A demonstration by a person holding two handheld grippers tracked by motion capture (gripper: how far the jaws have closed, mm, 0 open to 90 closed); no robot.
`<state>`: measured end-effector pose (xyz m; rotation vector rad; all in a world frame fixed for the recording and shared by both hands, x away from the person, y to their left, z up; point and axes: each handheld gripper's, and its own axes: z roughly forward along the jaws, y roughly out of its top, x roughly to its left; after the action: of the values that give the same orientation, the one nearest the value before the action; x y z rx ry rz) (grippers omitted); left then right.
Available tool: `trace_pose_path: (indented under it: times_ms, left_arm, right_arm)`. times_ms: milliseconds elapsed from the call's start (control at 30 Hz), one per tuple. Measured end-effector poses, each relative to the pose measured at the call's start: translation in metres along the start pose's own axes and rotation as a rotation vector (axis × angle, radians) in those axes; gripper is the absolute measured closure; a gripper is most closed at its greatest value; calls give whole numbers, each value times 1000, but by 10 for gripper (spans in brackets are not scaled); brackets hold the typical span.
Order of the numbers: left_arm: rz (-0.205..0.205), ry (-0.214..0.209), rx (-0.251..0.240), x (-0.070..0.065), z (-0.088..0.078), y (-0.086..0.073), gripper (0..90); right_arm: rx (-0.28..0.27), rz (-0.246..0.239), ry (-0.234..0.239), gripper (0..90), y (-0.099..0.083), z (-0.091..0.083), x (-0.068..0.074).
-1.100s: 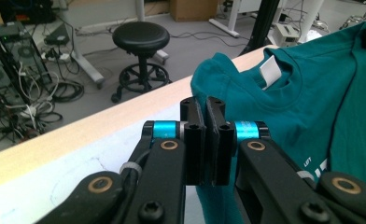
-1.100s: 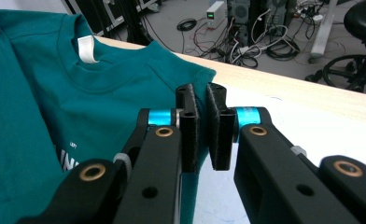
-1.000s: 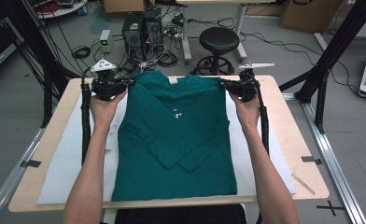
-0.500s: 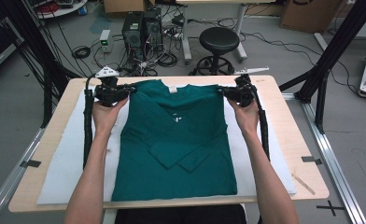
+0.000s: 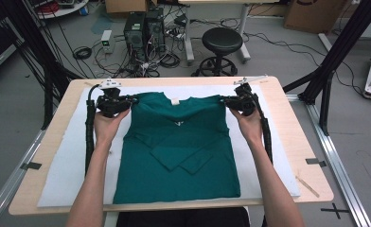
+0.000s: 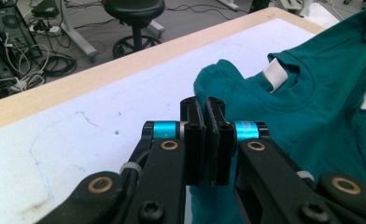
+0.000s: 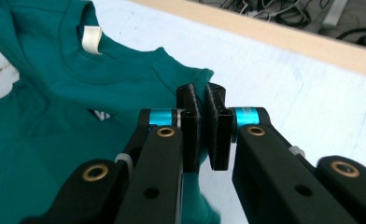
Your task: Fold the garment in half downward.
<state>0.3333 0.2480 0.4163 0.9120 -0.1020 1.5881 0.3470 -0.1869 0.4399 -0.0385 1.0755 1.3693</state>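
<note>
The left gripper is pinching the teal shirt at its left shoulder corner, its two black jaws pressed together with a fold of the fabric caught between them. In the left gripper view the cloth is bunching up just past the jaw tips, and the collar with its white neck label is lying a little farther on. The right gripper is doing the same at the opposite shoulder: its jaws are clenched on the shirt's edge, though a thin slit is showing between the pads, so the fabric there is probably only a thin layer.

In the high view the left gripper and right gripper are sitting at the two upper corners of the shirt, each held in a hand, with the person's forearms reaching in from the near edge and a cable trailing back along each arm. The shirt is lying flat and centred on the white mat, collar toward the far edge, both sleeves folded inward so that they are crossing over the chest area, and the hem is resting near the mat's front edge. The mat is covering most of the wooden table. Beyond the table, a black stool is standing on the floor among loose cables.
</note>
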Motion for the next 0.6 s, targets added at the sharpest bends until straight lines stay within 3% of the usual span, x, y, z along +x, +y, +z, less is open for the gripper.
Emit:
trace_pose_path:
  times_ms: [67,200,433,600]
  left_arm:
    - [8,-3,0,-2,-1,-3,866]
    - [14,-14,2,-8,-4,-11,866]
    - [-6,-23,13,-12,-11,-31,865]
    - [-20,-30,21,-14,-13,-45,865]
  right_arm:
    - [20,17,6,865,-7,2,-2]
    - [9,44,34,864,-20,1,-2]
    - [20,23,45,863,-36,-3,6]
    - [35,41,65,862,-49,-1,7]
